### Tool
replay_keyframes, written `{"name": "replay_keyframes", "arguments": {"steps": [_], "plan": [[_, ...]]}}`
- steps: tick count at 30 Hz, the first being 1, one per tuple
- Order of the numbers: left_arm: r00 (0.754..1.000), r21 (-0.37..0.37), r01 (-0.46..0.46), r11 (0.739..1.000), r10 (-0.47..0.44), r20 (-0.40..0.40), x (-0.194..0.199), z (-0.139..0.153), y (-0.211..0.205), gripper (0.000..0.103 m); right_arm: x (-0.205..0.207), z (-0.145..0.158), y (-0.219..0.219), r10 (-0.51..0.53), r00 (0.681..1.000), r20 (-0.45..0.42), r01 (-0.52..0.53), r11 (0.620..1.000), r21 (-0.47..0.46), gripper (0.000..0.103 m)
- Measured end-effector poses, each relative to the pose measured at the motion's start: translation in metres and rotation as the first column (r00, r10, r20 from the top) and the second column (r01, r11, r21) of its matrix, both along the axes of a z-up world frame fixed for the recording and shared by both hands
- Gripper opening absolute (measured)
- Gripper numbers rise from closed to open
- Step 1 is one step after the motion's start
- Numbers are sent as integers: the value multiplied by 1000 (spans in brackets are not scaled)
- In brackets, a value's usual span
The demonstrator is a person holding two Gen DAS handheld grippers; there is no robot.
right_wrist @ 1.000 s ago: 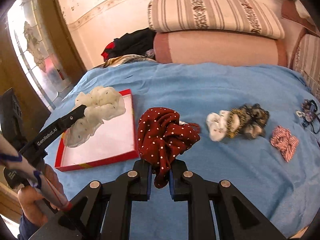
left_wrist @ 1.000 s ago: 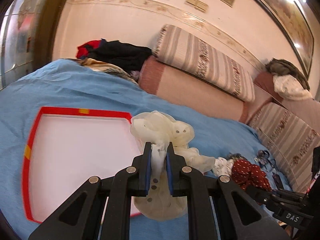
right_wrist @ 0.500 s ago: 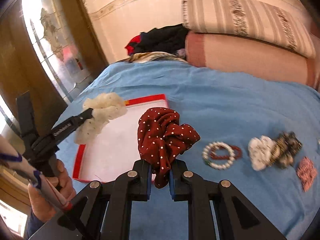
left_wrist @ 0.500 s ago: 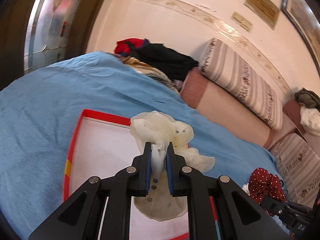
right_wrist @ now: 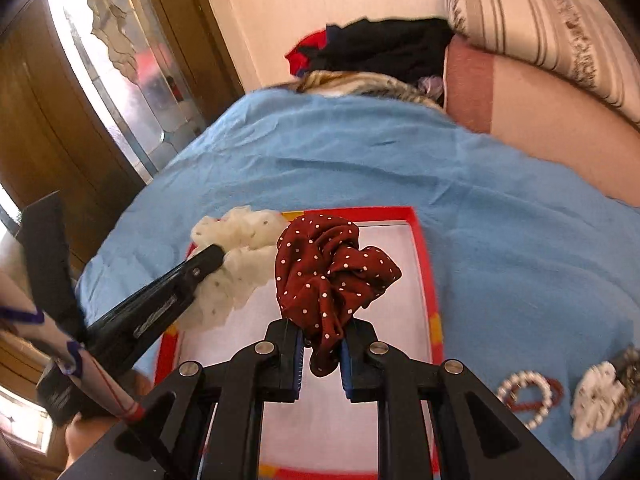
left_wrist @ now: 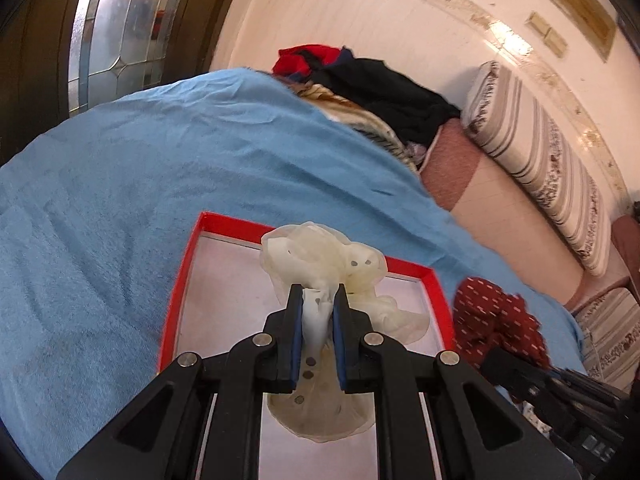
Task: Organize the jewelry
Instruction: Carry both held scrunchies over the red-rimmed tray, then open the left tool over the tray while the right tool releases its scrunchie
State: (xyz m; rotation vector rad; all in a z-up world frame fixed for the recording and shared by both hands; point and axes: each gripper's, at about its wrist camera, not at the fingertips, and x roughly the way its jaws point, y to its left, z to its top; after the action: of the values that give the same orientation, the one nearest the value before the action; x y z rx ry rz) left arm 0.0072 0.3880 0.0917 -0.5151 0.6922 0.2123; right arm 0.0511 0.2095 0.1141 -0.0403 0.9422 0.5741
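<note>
We held both scrunchies above the red tray (right_wrist: 425, 264): left gripper (left_wrist: 317, 300) pinching the cream scrunchie (left_wrist: 320, 256), right gripper (right_wrist: 320, 336) gripping the maroon dotted scrunchie (right_wrist: 332, 264). Nothing lay inside yet; the bead bracelets (right_wrist: 528, 394) waited beside the tray.

Blue bedspread (left_wrist: 160, 184), clothes pile (left_wrist: 372, 80) by striped pillow (left_wrist: 536, 160), glass door (left_wrist: 116, 24).

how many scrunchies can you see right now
3, maybe more. A cream scrunchie in the left gripper, a red dotted scrunchie in the right gripper, a white scrunchie on the blue blanket by something darker, cut off.
</note>
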Motion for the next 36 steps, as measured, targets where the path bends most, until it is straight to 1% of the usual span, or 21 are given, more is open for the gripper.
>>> {"name": "replay_keyframes", "arguments": {"steps": [3, 7, 10, 15, 18, 23, 24, 26, 28, 30, 33, 35, 36], "plan": [[1000, 4, -15, 1000, 15, -25, 6, -5, 4, 13, 19, -14, 11, 2, 999, -44, -2, 1000, 0, 17], [998, 1, -19, 1000, 19, -66, 14, -12, 5, 13, 40, -30, 21, -14, 997, -80, 14, 1000, -2, 17], [996, 2, -33, 999, 33, -81, 17, -15, 7, 13, 54, -40, 26, -25, 994, -110, 27, 1000, 8, 17], [992, 4, -56, 998, 56, -111, 20, -21, 8, 13, 66, -50, 30, -42, 989, -139, 45, 999, 18, 18], [991, 22, -63, 998, 65, -121, 21, -21, 7, 14, 72, -58, 32, -60, 987, -150, 62, 998, 8, 18], [987, 17, -81, 997, 82, -135, 20, -23, 10, 16, 75, -64, 31, -68, 984, -167, 68, 998, -1, 19], [987, 16, -83, 996, 85, -135, 20, -23, 10, 16, 75, -65, 30, -72, 983, -166, 72, 997, -6, 22], [987, 18, -90, 996, 92, -133, 19, -22, 11, 19, 75, -66, 28, -76, 982, -170, 77, 997, -4, 30], [987, 15, -92, 996, 93, -130, 18, -22, 11, 23, 75, -65, 26, -82, 982, -172, 84, 996, 5, 46], [987, 19, -95, 995, 97, -129, 18, -21, 11, 24, 74, -63, 24, -84, 982, -169, 87, 996, 10, 49], [988, 7, -97, 995, 98, -120, 16, -18, 12, 27, 72, -60, 23, -77, 983, -166, 79, 997, 10, 49], [989, 11, -102, 995, 102, -109, 15, -15, 11, 34, 71, -58, 20, -74, 983, -168, 78, 997, 17, 50], [989, 16, -105, 994, 106, -104, 14, -14, 10, 35, 70, -56, 19, -73, 983, -170, 78, 997, 23, 51]]}}
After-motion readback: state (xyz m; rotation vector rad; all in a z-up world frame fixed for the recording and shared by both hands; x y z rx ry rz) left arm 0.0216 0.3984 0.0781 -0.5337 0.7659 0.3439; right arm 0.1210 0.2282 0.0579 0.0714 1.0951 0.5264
